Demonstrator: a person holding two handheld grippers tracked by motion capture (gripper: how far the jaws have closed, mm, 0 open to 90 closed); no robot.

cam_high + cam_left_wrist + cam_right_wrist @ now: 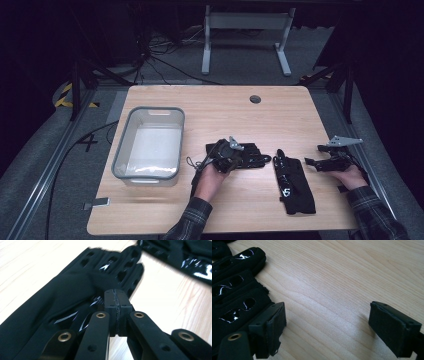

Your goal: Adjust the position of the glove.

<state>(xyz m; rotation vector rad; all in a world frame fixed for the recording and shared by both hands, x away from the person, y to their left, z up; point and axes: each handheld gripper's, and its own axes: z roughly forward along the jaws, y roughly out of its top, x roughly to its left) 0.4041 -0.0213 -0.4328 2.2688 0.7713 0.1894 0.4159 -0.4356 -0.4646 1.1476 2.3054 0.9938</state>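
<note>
Two black gloves lie on the wooden table; from above the left gripper rests on the left glove, the left gripper view showing its jaws clenched together over it; the right gripper gapes released beside the right glove; the high view alone includes a grey bin.

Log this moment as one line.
left gripper: shut on left glove | right gripper: open beside right glove | bin: left on table
</note>
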